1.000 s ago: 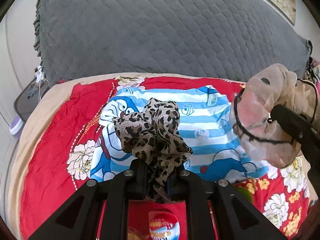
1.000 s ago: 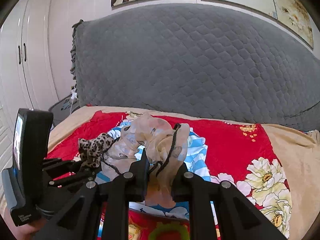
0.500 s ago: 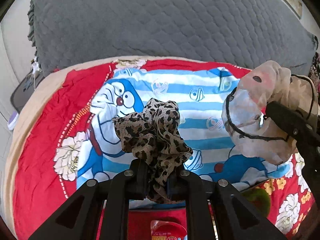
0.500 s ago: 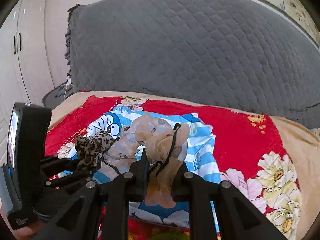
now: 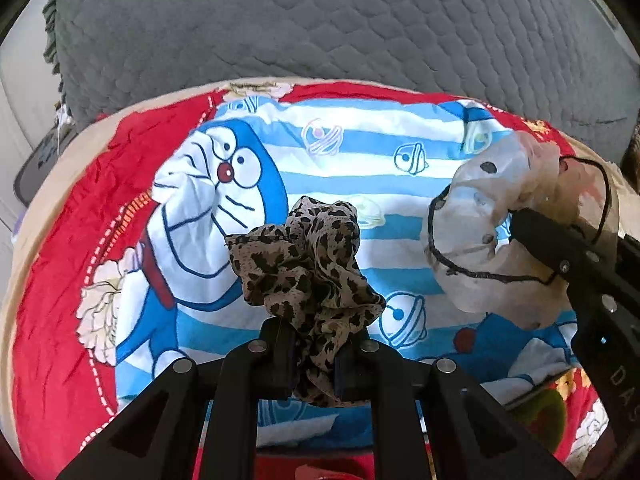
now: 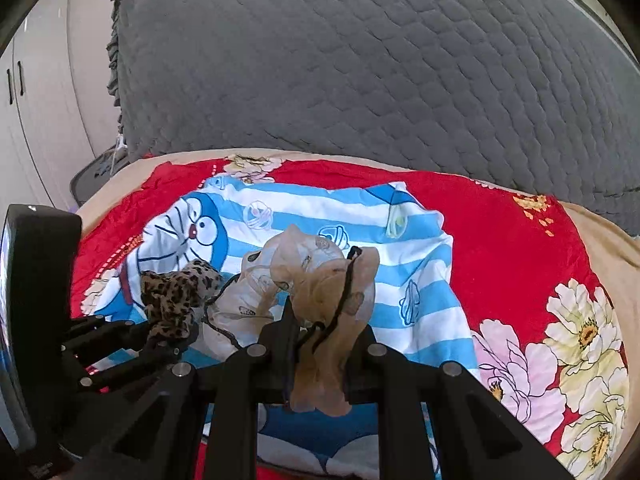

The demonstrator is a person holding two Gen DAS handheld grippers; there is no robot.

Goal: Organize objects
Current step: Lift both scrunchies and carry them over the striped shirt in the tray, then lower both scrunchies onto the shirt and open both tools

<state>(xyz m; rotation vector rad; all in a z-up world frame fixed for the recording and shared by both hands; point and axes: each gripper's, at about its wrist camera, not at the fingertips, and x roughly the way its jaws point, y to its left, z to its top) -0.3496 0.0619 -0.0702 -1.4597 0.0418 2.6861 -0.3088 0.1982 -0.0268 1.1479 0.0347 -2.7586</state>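
left gripper (image 5: 314,356) was closed tight on a leopard-print scrunchie (image 5: 306,272); the fabric was bunched between the two black fingers (image 5: 276,356) and puffed up above them, clear of the bedding. in the right wrist view the same scrunchie (image 6: 176,300) sat at the tip of the left gripper (image 6: 168,340), low at the left of the frame.

right gripper (image 6: 320,356) was likewise clamped shut, on a sheer beige scrunchie (image 6: 320,292) with small dark spots and a thin black cord looped through it. part of the fabric hung down between the fingers (image 6: 278,344). from the left wrist view this scrunchie (image 5: 492,236) hung off the right gripper (image 5: 520,220), to the right of the leopard one and not touching it.

both scrunchies were held in the air above a blue-and-white striped cartoon-cat cloth (image 5: 320,160) lying rumpled on a red floral bedspread (image 6: 520,260). a grey quilted headboard (image 6: 360,60) stood behind the bed. white cupboard doors (image 6: 24,120) at far left. a small green object (image 5: 540,412) lay on the spread near the lower right of the left wrist view; could not tell what it was.
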